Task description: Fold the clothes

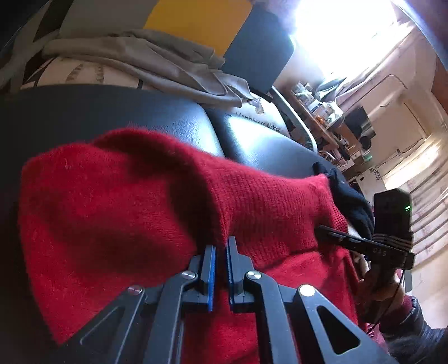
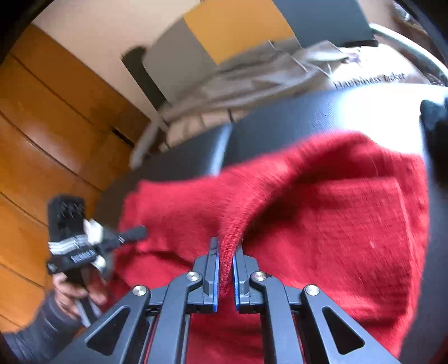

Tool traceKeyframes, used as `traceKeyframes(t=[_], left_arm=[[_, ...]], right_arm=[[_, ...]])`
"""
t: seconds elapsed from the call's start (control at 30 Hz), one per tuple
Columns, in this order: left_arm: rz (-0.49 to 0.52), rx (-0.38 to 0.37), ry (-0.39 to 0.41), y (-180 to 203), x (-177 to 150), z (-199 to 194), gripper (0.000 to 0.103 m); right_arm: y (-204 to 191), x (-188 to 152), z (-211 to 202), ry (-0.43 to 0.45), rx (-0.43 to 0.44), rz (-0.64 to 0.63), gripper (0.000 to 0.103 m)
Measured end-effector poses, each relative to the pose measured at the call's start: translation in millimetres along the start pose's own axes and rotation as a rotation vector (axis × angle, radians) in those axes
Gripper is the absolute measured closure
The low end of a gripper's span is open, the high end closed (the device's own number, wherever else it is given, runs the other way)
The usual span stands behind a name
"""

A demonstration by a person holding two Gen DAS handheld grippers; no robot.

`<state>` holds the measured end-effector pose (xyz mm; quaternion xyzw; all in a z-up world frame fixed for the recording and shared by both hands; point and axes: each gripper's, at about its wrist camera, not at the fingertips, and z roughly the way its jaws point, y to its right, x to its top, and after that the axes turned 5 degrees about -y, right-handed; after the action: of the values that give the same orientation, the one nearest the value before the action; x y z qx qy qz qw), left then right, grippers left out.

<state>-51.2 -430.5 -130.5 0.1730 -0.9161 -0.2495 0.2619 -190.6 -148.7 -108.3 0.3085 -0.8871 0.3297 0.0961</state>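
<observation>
On the dark padded leather seat [image 1: 173, 120] lies our fuzzy red knitted sweater [image 1: 140, 196], long axis running across between our hands, both equally near: left gripper [image 1: 221, 246] and right gripper [image 2: 225, 252] each pinch a raised fold of its near edge.

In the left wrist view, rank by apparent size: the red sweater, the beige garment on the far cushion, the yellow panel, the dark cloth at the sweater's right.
1. red sweater, though nearness inflates it
2. beige garment
3. yellow panel, partly cut off, so unsure against the garment
4. dark cloth
</observation>
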Motion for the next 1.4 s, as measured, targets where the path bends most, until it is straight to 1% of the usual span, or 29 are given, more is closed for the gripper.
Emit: traceKeyframes(t=[0.1, 0.13, 0.17, 0.2, 0.23, 0.27, 0.3, 0.33, 0.37, 0.43, 0.57, 0.6, 0.7, 0.73, 0.8, 0.83, 0.93, 0.97, 1.13, 1.33, 1.4], left_arm=[[-0.018, 0.011, 0.003, 3.8, 1.7, -1.9, 0.097], [-0.006, 0.026, 0.007, 7.8, 0.9, -4.6, 0.094], [0.01, 0.05, 0.017, 13.2, 0.3, -9.2, 0.092], [0.025, 0.068, 0.031, 17.9, 0.0, -14.7, 0.092], [0.039, 0.085, 0.057, 22.5, -0.6, -22.5, 0.09], [0.056, 0.1, 0.094, 28.4, -0.9, -31.5, 0.087], [0.073, 0.103, 0.124, 33.1, -0.7, -38.7, 0.087], [0.092, 0.104, 0.151, 37.6, 0.7, -44.4, 0.086], [0.11, 0.11, 0.173, 42.2, 3.9, -47.6, 0.084], [0.141, 0.12, 0.21, 50.4, 11.0, -52.0, 0.084], [0.158, 0.122, 0.211, 55.5, 31.1, -38.9, 0.083], [0.162, 0.126, 0.197, 55.8, 33.0, -32.5, 0.083], [0.165, 0.166, 0.115, 53.7, 29.4, -5.5, 0.083], [0.169, 0.175, 0.099, 52.7, 26.1, 1.3, 0.083], [0.188, 0.177, 0.107, 49.7, 11.9, 7.1, 0.083], [0.198, 0.178, 0.111, 48.1, 4.8, 10.0, 0.083], [0.223, 0.179, 0.125, 43.8, -15.3, 17.1, 0.083], [0.221, 0.175, 0.135, 43.3, -18.4, 16.4, 0.083], [0.206, 0.193, 0.154, 50.7, -27.4, 17.4, 0.083], [0.218, 0.265, 0.179, 63.4, -36.9, 19.3, 0.083], [0.205, 0.26, 0.182, 62.4, -37.3, 18.5, 0.082]], right_arm=[[6.0, -0.6, 2.7, 0.029, 0.008, 0.029, 0.097], [5.5, -0.9, 1.6, 0.034, 0.004, 0.034, 0.095], [4.2, 0.0, 0.5, 0.044, 0.001, 0.033, 0.09], [1.9, 0.9, -1.6, 0.049, -0.011, 0.024, 0.088], [-0.7, 1.7, -3.8, 0.051, -0.025, 0.014, 0.083], [-4.4, 0.6, -8.1, 0.064, -0.046, 0.004, 0.072], [-8.2, 0.3, -15.4, 0.09, -0.071, -0.013, 0.066], [-14.4, 0.2, -25.3, 0.132, -0.11, -0.043, 0.051], [-21.7, -0.1, -32.4, 0.167, -0.151, -0.071, 0.042], [-40.3, 0.9, -44.6, 0.233, -0.224, -0.156, 0.041], [-78.4, 16.7, -37.0, 0.265, -0.272, -0.326, 0.041], [-83.8, 20.2, -28.7, 0.246, -0.276, -0.35, 0.041], [-96.8, 30.3, 1.0, 0.169, -0.281, -0.409, 0.042], [-93.9, 27.5, 10.1, 0.137, -0.291, -0.413, 0.043], [-84.1, 18.7, 27.8, 0.07, -0.314, -0.413, 0.044], [-78.2, 10.2, 29.6, 0.067, -0.322, -0.421, 0.044], [-62.5, -16.9, 28.1, 0.089, -0.342, -0.456, 0.044], [-60.9, -20.0, 27.4, 0.099, -0.34, -0.457, 0.044], [-52.6, -25.8, 24.1, 0.123, -0.315, -0.446, 0.044], [-46.0, -26.8, 20.9, 0.125, -0.271, -0.432, 0.044], [-47.4, -28.8, 19.8, 0.122, -0.274, -0.438, 0.044]])
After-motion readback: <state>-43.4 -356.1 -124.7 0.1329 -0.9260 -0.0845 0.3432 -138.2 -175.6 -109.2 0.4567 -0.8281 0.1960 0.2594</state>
